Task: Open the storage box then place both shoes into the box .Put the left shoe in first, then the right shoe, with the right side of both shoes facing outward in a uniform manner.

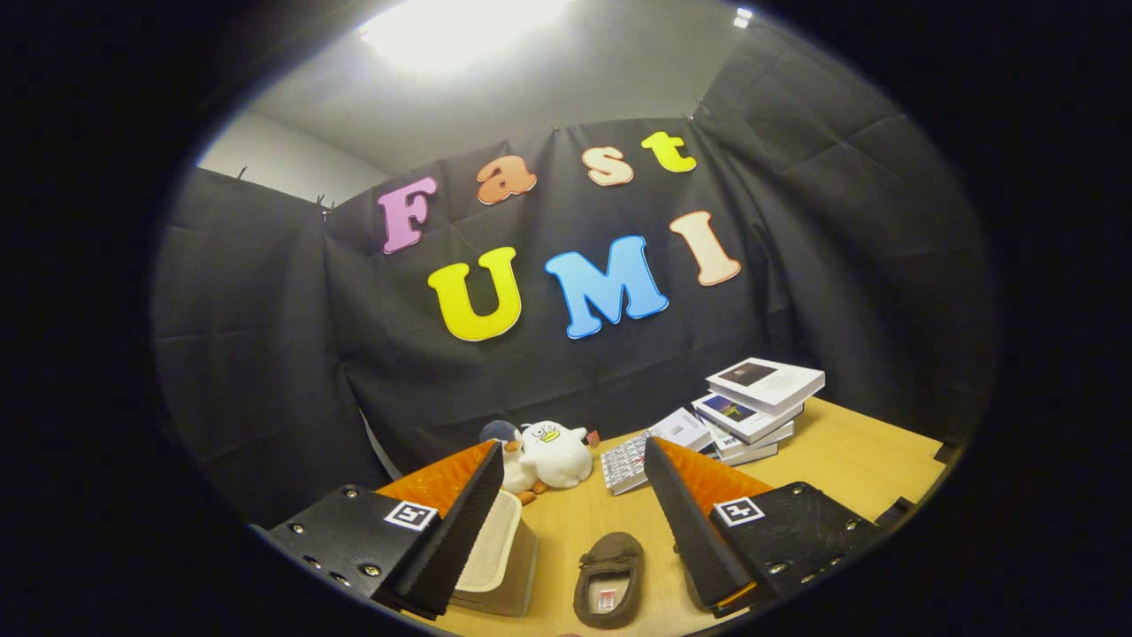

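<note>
You will find no legible text on any item. The gripper (575, 531) carries a square coded marker on each finger mount, pattern only. The shoe (608, 579) has an insole label, too small to read. Book (765, 382) covers are unreadable.

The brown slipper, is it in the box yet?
Out: the brown slipper lies on the wooden table between the open fingers.

Looks like staged recording booth, not real home: black cloth walls (265, 354) pinned up around wooden table (849, 460), random props on it, stacked books (752, 407), plush toy (553, 453).
</note>
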Tool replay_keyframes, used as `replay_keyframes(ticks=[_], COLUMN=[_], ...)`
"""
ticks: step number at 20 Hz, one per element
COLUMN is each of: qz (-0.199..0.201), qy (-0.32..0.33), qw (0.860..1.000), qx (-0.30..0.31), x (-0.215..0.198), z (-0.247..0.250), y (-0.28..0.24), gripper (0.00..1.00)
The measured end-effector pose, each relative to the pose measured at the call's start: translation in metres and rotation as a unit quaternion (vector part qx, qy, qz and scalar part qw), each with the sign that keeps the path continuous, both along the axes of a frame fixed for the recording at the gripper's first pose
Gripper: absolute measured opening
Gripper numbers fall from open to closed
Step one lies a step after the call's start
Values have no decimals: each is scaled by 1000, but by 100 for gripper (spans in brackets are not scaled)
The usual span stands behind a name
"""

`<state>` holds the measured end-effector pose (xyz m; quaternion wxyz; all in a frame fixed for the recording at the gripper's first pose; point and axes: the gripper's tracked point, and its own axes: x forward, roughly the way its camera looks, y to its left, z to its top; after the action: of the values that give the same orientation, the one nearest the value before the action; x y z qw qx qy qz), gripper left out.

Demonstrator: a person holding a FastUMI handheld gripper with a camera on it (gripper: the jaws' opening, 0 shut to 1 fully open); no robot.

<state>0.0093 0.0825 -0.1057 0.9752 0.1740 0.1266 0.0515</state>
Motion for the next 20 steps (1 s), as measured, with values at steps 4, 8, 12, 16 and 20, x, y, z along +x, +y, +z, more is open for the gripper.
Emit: replay_keyframes(ticks=[4,8,12,16,20], qz=[16,34,37,52,70], qy=[60,121,173,212,249], qw=[996,983,964,938,903], qx=[65,131,200,268,343], x=[-4,-8,-11,-15,-22], z=[-40,-79,-112,-136,-150], y=[28,58,78,101,129], gripper=[98,98,96,96,96])
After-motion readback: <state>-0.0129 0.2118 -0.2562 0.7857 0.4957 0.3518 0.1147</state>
